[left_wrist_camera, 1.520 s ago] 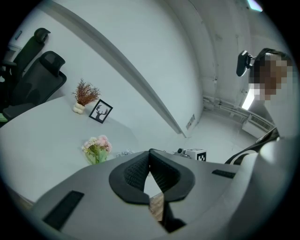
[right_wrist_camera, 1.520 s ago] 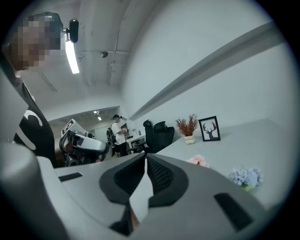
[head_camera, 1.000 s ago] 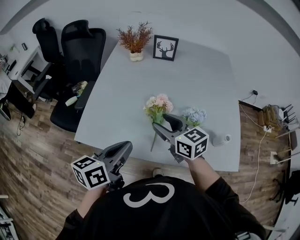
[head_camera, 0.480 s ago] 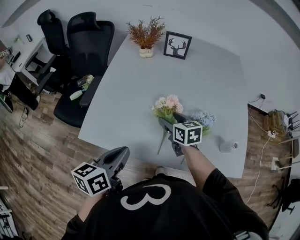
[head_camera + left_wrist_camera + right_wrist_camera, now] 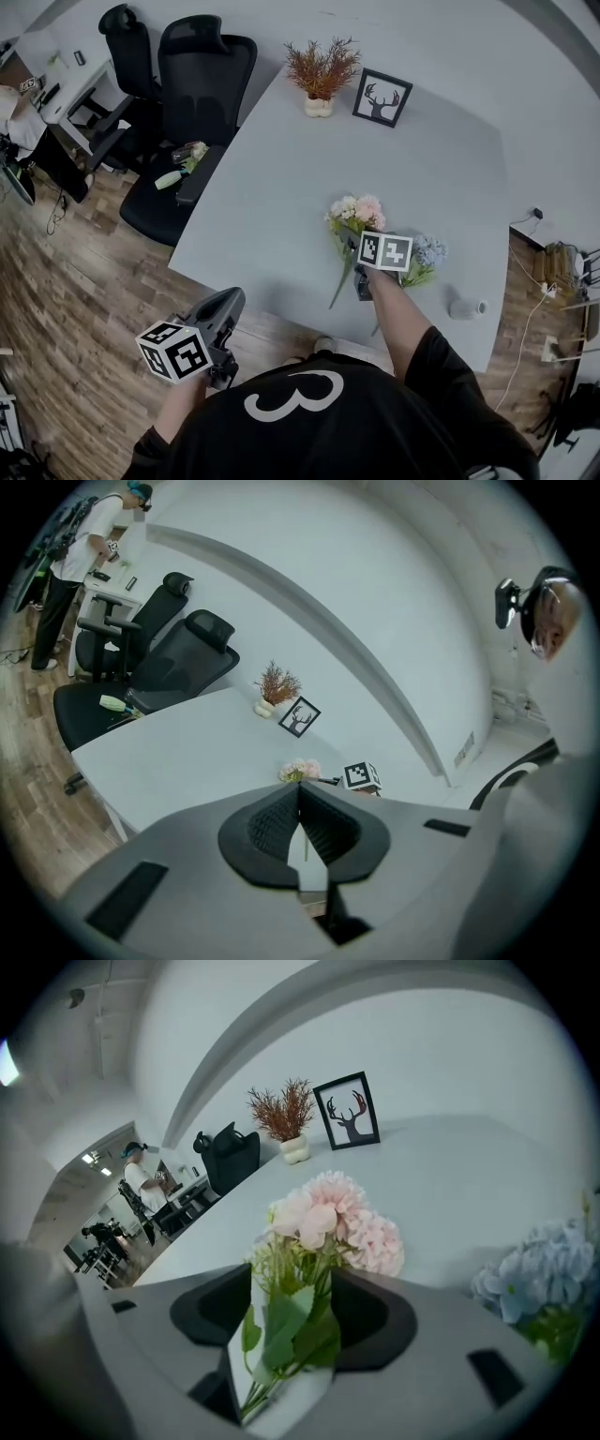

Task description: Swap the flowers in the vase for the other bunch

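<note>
A pink flower bunch lies on the grey table, stems toward me. My right gripper is low over it. In the right gripper view the bunch's leaves and stems lie between the jaws, with a strip of table showing beside the left pad. The jaws have just been closing and still stand open around the stems. A blue bunch lies just to the right. A small white vase lies on its side near the front right edge. My left gripper hangs shut and empty off the table's front left.
A dried red plant in a pot and a framed deer picture stand at the table's far edge. Black office chairs sit at the left side. A person stands at a desk far off.
My right gripper has dropped and moved forward until its jaws straddle the pink bunch's stems. My left gripper has drifted a little left, away from the table.
</note>
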A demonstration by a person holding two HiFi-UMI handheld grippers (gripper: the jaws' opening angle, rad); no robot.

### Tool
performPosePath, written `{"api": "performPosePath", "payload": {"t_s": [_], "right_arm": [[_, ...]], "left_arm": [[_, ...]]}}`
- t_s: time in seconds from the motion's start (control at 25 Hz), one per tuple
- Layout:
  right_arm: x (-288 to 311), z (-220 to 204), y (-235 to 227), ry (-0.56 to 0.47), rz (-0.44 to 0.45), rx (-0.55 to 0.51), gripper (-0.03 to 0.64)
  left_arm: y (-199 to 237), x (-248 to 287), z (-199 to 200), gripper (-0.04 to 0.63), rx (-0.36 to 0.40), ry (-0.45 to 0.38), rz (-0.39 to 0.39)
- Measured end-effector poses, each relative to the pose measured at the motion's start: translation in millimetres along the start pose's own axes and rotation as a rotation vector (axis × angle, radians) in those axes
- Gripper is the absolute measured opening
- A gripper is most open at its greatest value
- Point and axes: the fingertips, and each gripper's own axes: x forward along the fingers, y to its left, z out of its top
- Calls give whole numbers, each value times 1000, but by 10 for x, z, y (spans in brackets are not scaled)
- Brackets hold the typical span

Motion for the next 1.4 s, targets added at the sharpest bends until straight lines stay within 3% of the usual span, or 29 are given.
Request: {"api": "performPosePath", "payload": {"t_s": [0.24,0.48,0.96,1.16,1.4], "right_arm": [[182,-29,-66,53,-31,-25,251],[317,-80,-113,116,-84,-139,223],[326,-70,-146,106,-153,-307,133],[231,24,-145,53,-135,-223,90],[49,169,-68,-27,-112,-211,77]], "left_arm": [[44,-58,-26,11,-10,-6,20],[100,-153,-95,11,-26,-12,48],[176,-243,-190,11,-51,-3,82],[155,-271,-202,11,-49,4,78],[108,-293,-225,11,-37,6,62]]}}
